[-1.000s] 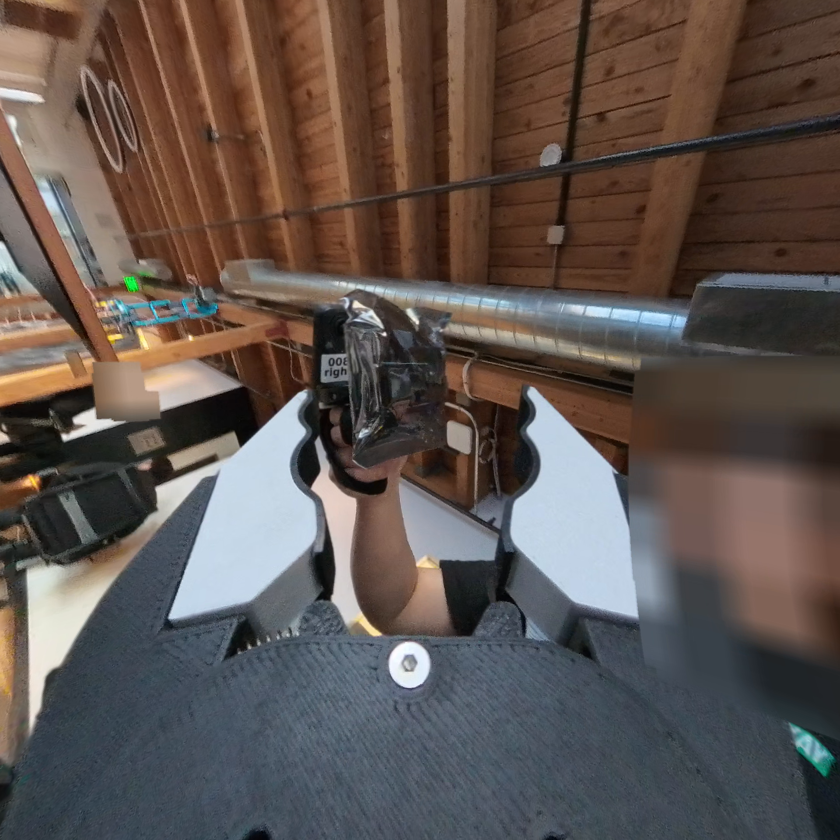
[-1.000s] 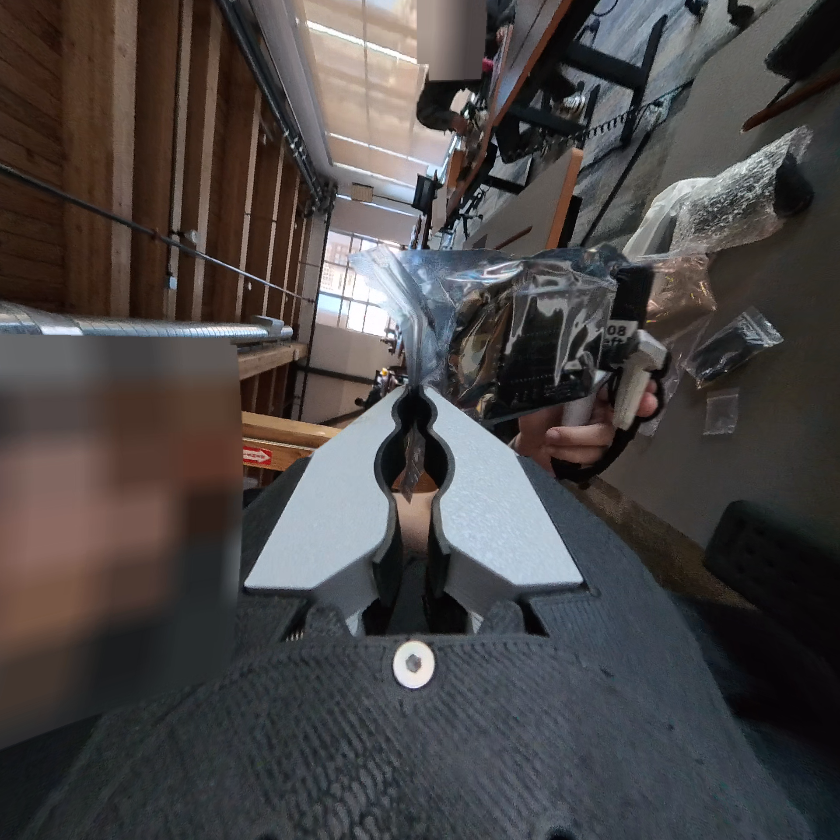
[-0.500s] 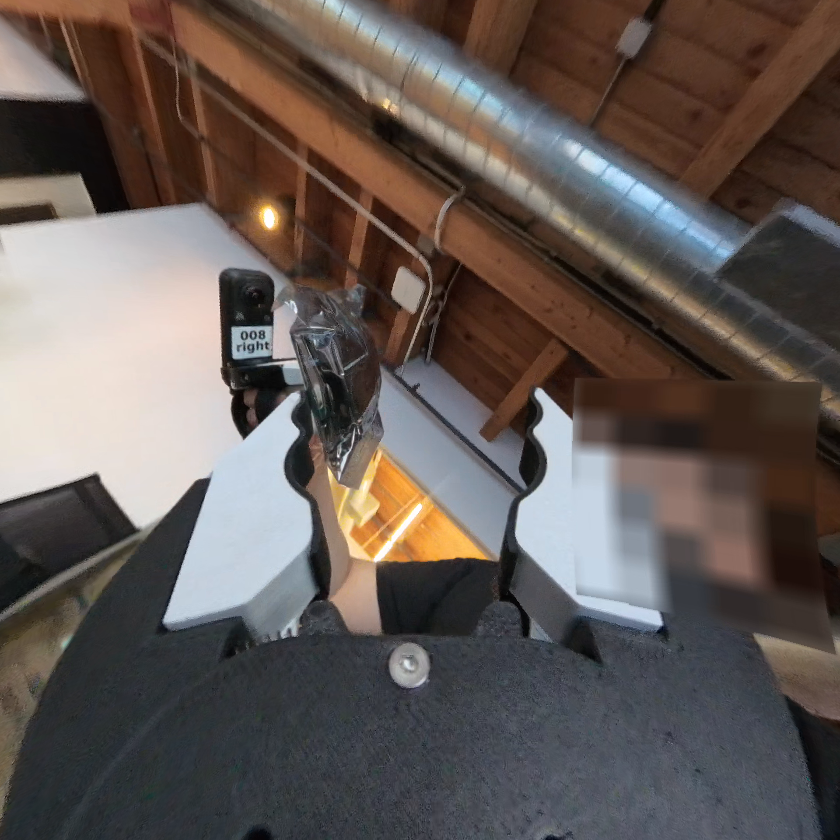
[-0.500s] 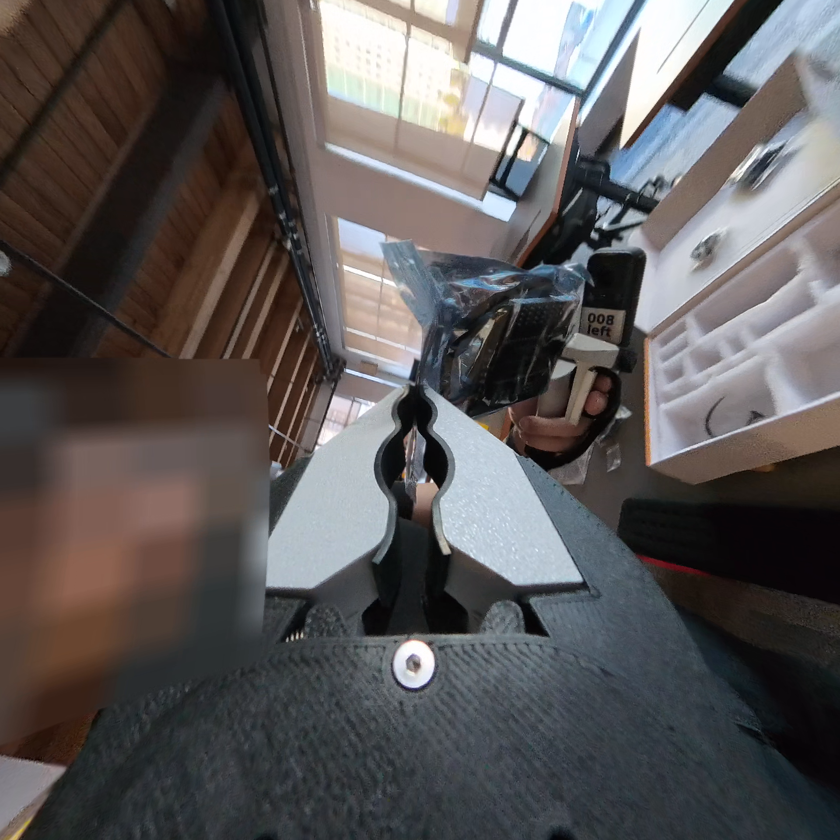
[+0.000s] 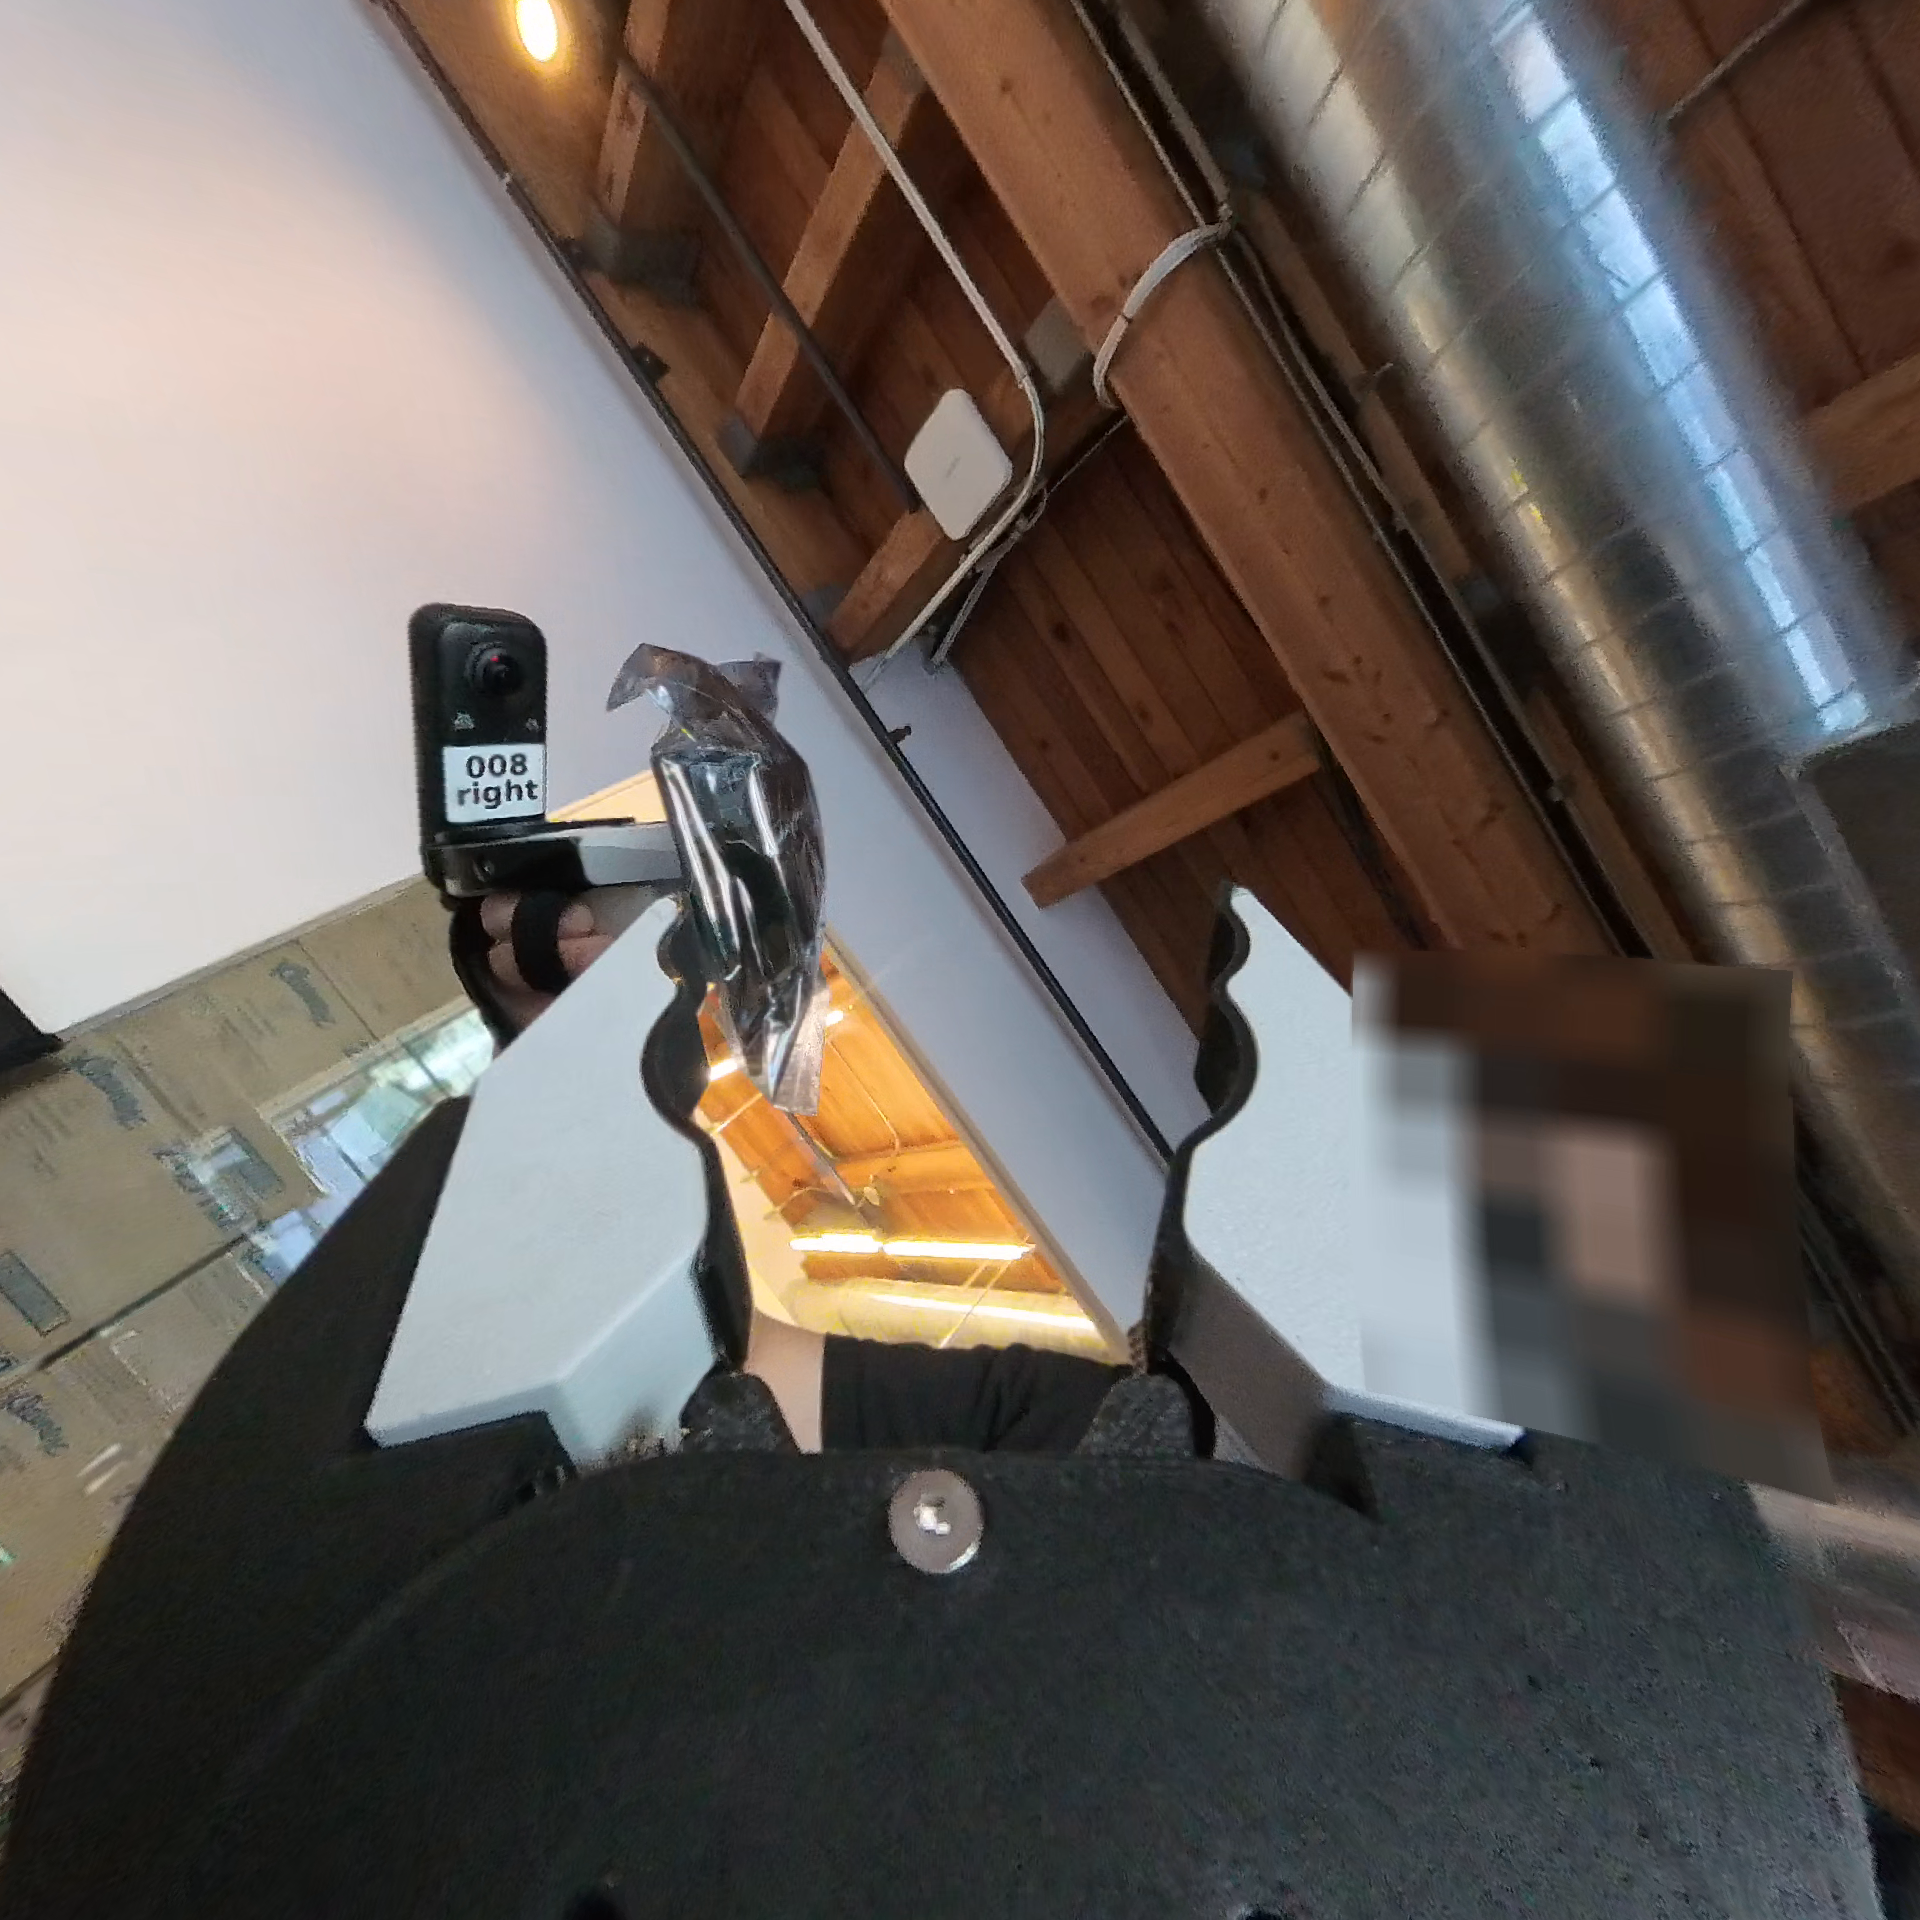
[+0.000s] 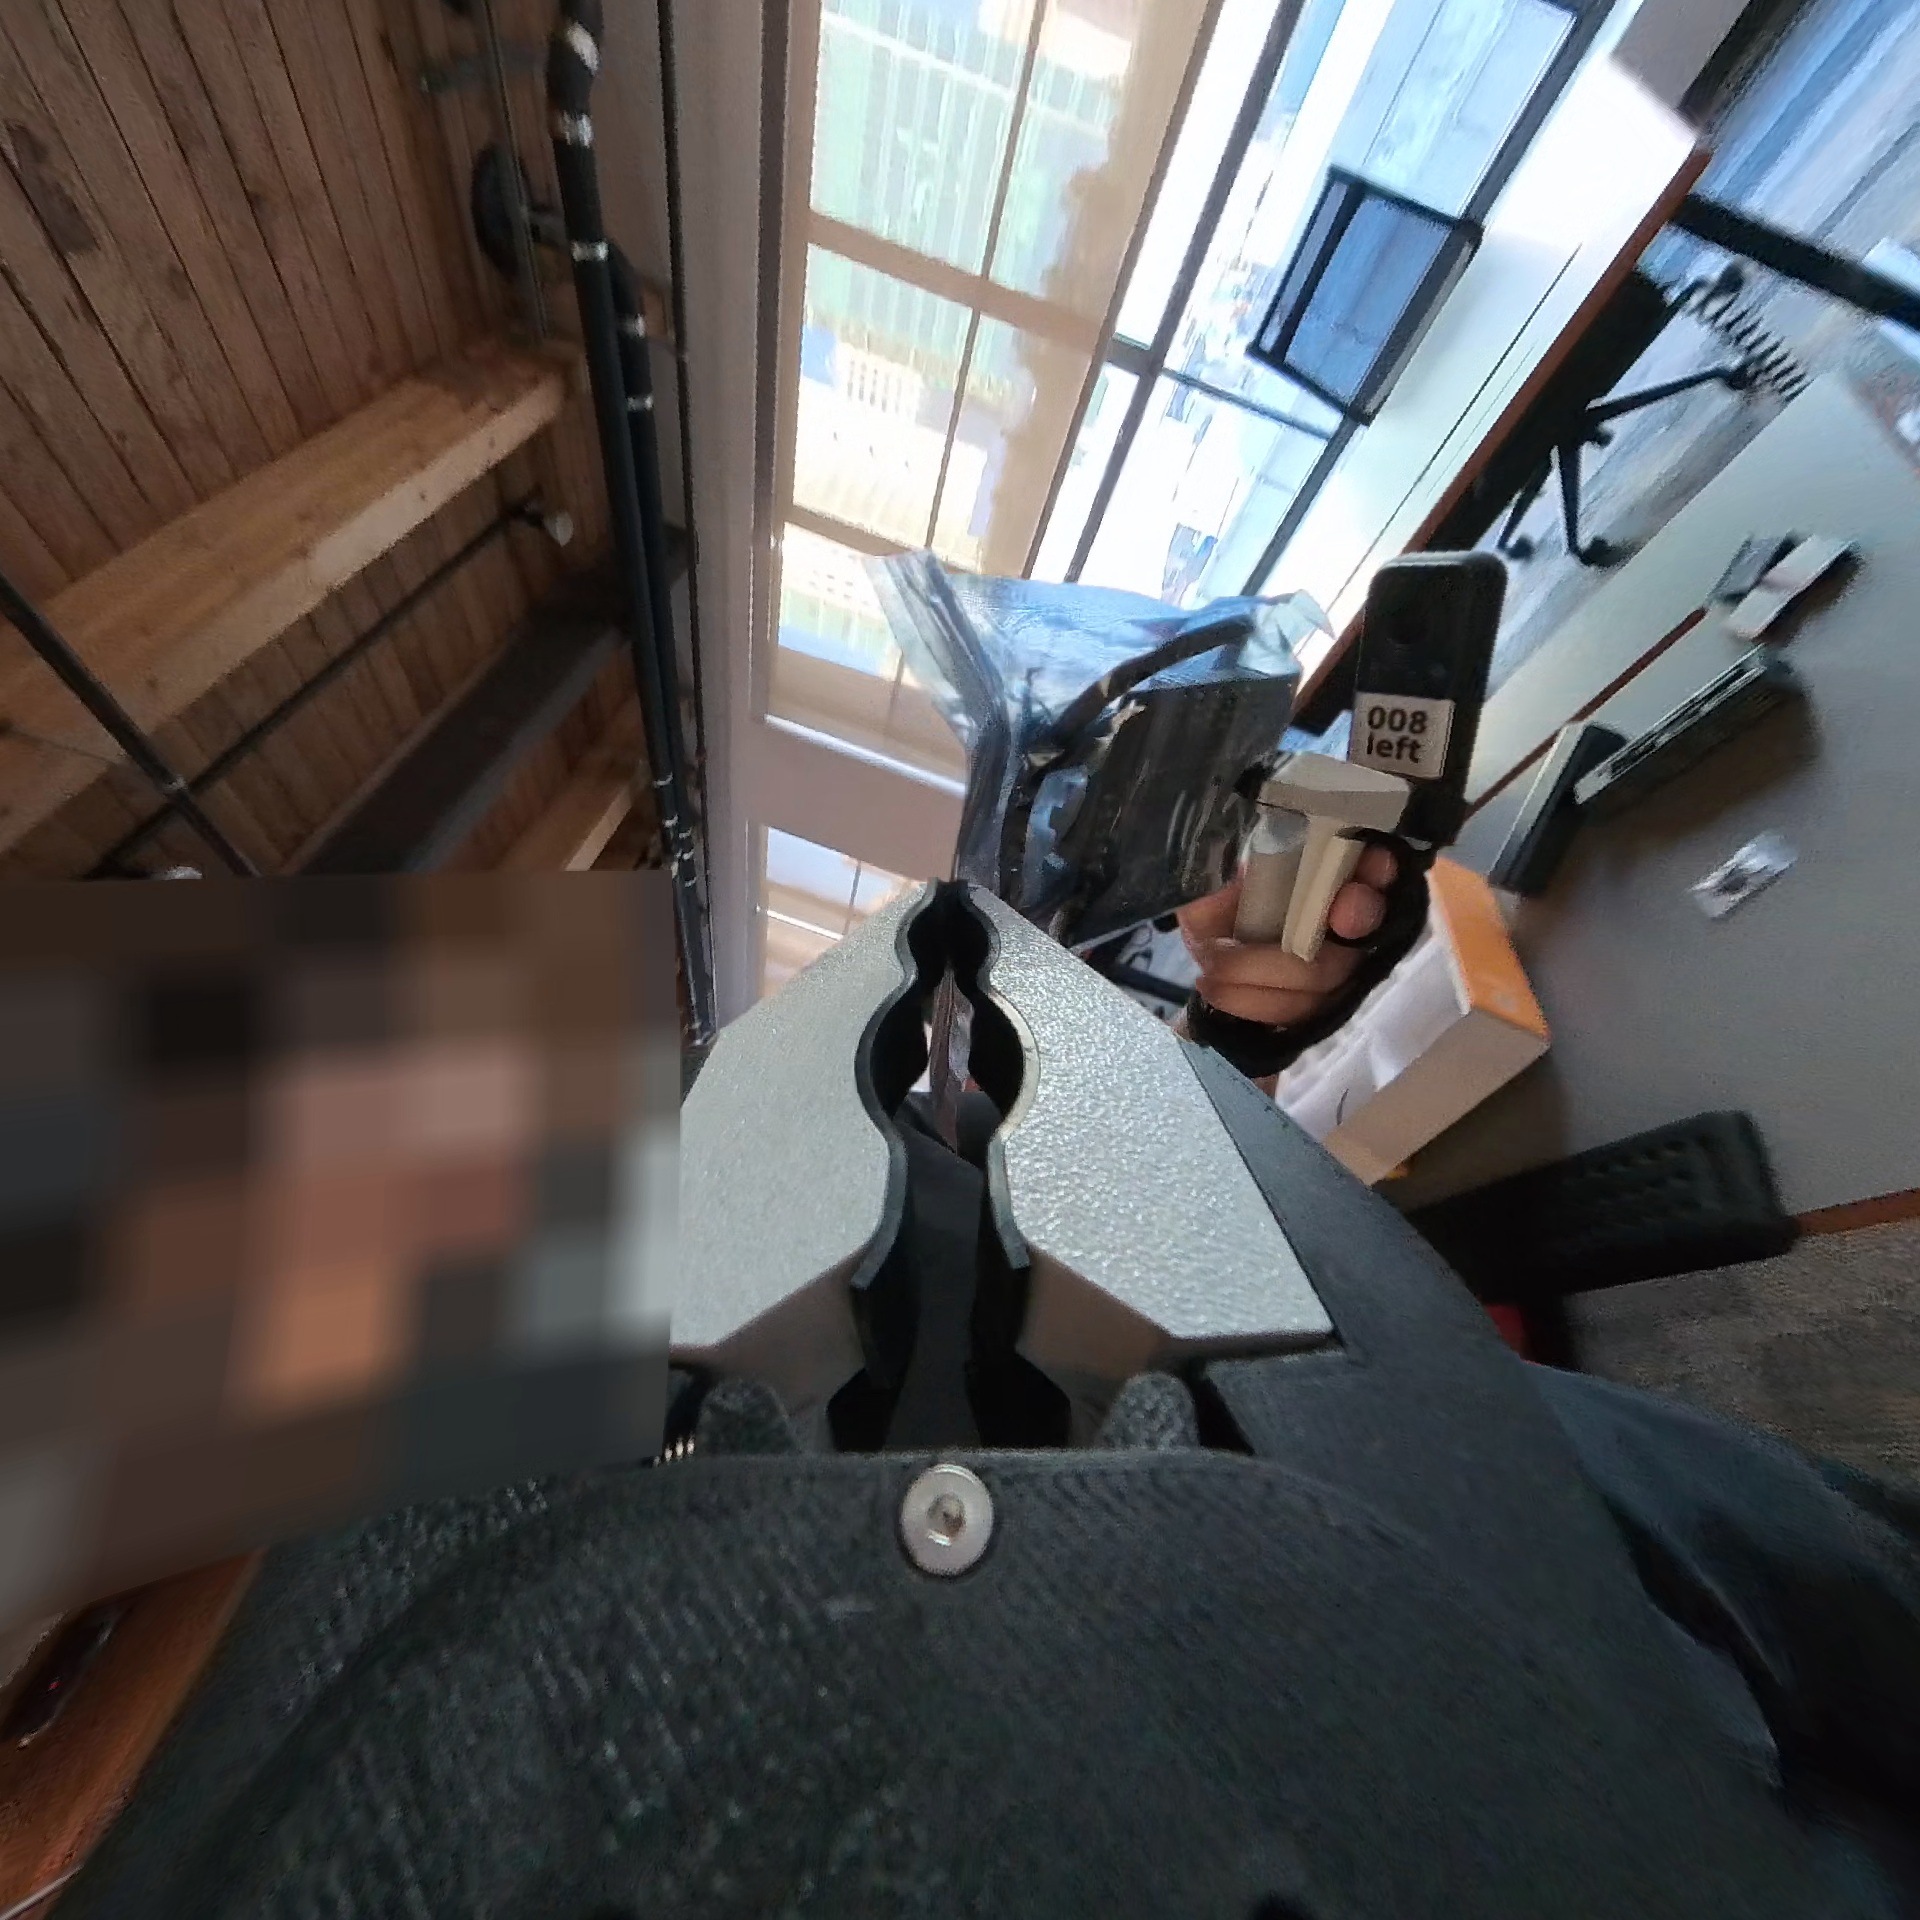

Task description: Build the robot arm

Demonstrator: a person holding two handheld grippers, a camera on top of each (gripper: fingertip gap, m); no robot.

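Looming across the left wrist view, a ribbed silver duct point(image 5: 1621, 436) runs along rough timber beams point(image 5: 1195, 416), and a smooth white wall point(image 5: 208, 364) fills the other side. Over in the right wrist view, a tall paned window point(image 6: 987, 312) glows beside plank boarding point(image 6: 260, 260). The left gripper point(image 5: 940, 935) has its pale, wavy-edged fingers point(image 5: 540, 1195) spread wide with nothing between them. The right gripper point(image 6: 951, 888) is pinched together on the thin edge of a crinkly, glossy clear bag point(image 6: 1101, 758) with something dark inside. That bag sticks up beyond the tips, held aloft, and in the left wrist view it hangs just past the left finger's tip. A small black camera point(image 5: 480, 717) sits atop the far gripper.
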